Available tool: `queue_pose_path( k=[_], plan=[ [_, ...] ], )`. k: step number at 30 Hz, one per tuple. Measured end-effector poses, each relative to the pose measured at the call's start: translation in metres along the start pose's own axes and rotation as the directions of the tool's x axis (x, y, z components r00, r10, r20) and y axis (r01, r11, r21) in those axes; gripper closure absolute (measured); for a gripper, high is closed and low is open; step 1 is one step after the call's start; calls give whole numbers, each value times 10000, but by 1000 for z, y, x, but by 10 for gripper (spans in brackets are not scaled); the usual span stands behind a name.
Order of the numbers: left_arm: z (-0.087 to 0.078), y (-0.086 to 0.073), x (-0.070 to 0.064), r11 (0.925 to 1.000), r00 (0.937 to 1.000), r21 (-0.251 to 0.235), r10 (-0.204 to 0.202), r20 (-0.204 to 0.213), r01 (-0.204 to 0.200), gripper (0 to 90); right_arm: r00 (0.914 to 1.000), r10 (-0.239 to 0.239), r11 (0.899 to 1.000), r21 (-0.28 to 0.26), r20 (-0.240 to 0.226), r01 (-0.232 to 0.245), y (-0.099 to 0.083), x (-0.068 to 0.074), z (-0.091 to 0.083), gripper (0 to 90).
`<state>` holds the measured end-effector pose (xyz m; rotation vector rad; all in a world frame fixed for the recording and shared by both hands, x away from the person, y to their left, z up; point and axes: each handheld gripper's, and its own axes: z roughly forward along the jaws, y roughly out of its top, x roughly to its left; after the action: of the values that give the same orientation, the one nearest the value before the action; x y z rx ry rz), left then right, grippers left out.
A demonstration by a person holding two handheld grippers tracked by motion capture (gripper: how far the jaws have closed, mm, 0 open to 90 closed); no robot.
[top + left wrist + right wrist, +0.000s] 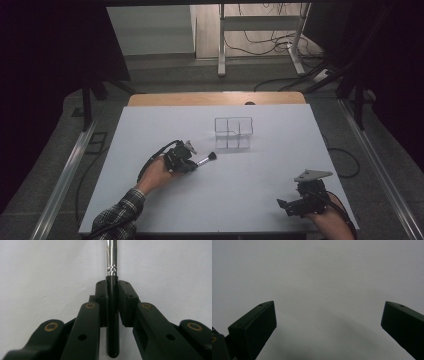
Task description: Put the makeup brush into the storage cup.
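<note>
The left gripper (192, 163) is clamped on a makeup brush (206, 159), its jaws closed around the black handle just below the silver collar, as the left gripper view shows (111, 293). Holding it near the middle of the handle leaves the bristle end free and pointing toward the clear organizer (233, 133), which stands a little farther back and to the right. My guess is that the brush is meant for one of its open compartments, though I cannot tell which. The brush seems to be held low over the tabletop (150, 200); whether its tip touches the surface is unclear.

Farther right, the right gripper (285, 205) rests near the front edge with its jaws wide apart and nothing between them, well apart from the organizer, likely just waiting.

The tabletop is a plain white sheet over a wooden board (150, 99) showing at the back edge. Beyond it are a grey floor, loose cables (260, 42) and a white metal frame (260, 22), with dark curtains on both sides.
</note>
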<state>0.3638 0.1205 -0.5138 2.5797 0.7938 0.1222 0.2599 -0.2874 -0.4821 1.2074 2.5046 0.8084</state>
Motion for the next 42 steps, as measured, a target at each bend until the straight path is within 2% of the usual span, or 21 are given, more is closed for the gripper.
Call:
queue_pose_path(
  k=[8,11,12,15,17,24,27,31,32,34,35,36,42],
  plan=[
    [-9,1,-5,9978,9996,-646,-98,265,115,792,10000,14,10000,-41,-37,-14,0,0,0,2],
    [-12,0,-7,9972,9997,-748,-53,245,72,792,10000,-3,9999,-108,-53,2,0,0,0,2],
    [-13,0,-8,9952,9995,-964,-163,283,189,792,10000,-33,9999,-161,-68,32,0,1,0,1],
    [-17,-1,-9,9947,9994,-1014,-140,302,170,792,9999,-48,9997,-225,-126,45,1,1,-1,2],
    [-20,-3,-10,9911,9988,-1293,-264,422,317,791,9999,-56,9996,-290,-152,52,1,1,-1,0],
    [-27,-7,-14,9883,9982,-1493,-242,549,321,791,9996,24,9990,-448,-293,-37,1,1,-2,0],
    [-33,-9,-17,9834,9977,-1776,-264,624,371,791,9995,30,9987,-508,-327,-46,2,1,-2,0],
    [-37,-11,-20,9807,9974,-1911,-304,661,425,791,9994,26,9985,-537,-358,-45,2,1,-2,0],
    [-39,-13,-23,9777,9971,-2046,-350,682,483,791,9992,18,9986,-533,-399,-39,2,2,-2,0],
    [-40,-14,-24,9771,9971,-2082,-292,696,431,791,9992,-32,9986,-536,-394,11,2,2,-2,0],
    [-41,-14,-26,9731,9961,-2218,-462,756,620,791,9992,-57,9986,-534,-384,36,2,2,-2,0],
    [-43,-16,-27,9737,9967,-2218,-363,732,517,791,9992,-61,9987,-512,-389,41,2,3,-2,0],
    [-50,-20,-33,9674,9963,-2465,-398,758,574,791,9990,-48,9980,-638,-439,20,2,3,-2,0]
  ],
)
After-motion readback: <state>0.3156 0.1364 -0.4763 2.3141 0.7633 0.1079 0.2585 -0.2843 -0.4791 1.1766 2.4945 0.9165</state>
